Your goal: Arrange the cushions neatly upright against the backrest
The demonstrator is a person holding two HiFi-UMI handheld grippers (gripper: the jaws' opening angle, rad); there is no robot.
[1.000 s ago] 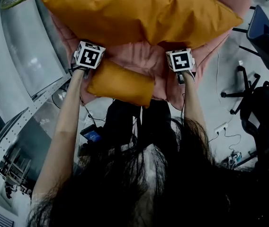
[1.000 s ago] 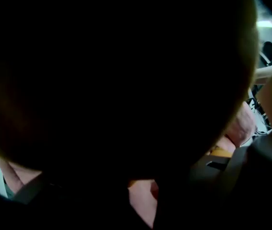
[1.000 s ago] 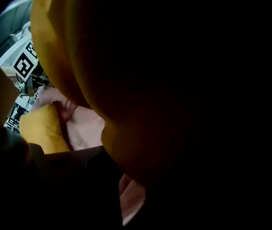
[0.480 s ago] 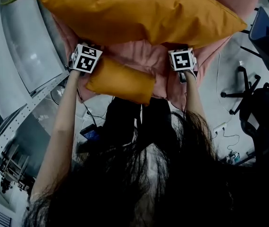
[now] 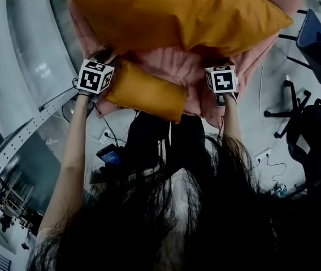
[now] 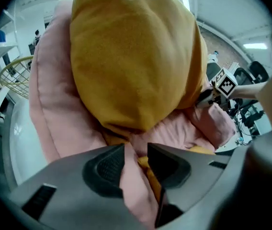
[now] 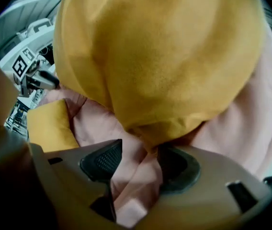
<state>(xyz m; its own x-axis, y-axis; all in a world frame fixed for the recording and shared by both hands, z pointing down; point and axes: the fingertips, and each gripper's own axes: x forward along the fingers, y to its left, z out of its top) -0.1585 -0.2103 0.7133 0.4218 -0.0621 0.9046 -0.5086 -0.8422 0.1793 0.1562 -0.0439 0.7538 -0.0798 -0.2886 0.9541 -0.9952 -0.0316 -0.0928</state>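
A large orange cushion (image 5: 172, 13) leans against the pink padded backrest (image 5: 172, 66). A small orange cushion (image 5: 146, 92) lies below it on the pink seat. My left gripper (image 5: 104, 58) is at the big cushion's lower left corner. Its jaws (image 6: 136, 150) are opening but still pinch pink cover fabric (image 6: 138, 186) and a strip of orange. My right gripper (image 5: 221, 62) is at the lower right corner. Its jaws (image 7: 141, 150) are opening and stand wide, with pink fabric (image 7: 136, 186) lying loose between them and the orange corner (image 7: 150, 138) just above.
Dark office chairs (image 5: 313, 123) stand on the floor to the right, beside cables and a power strip (image 5: 262, 151). A metal rail frame (image 5: 25, 137) runs along the left, and a yellow wire basket (image 6: 16, 75) is next to the pink seat. The person's hair fills the lower head view.
Both grippers have drawn back from the big cushion, the left one outward to the left. The cushion now sits higher against the backrest.
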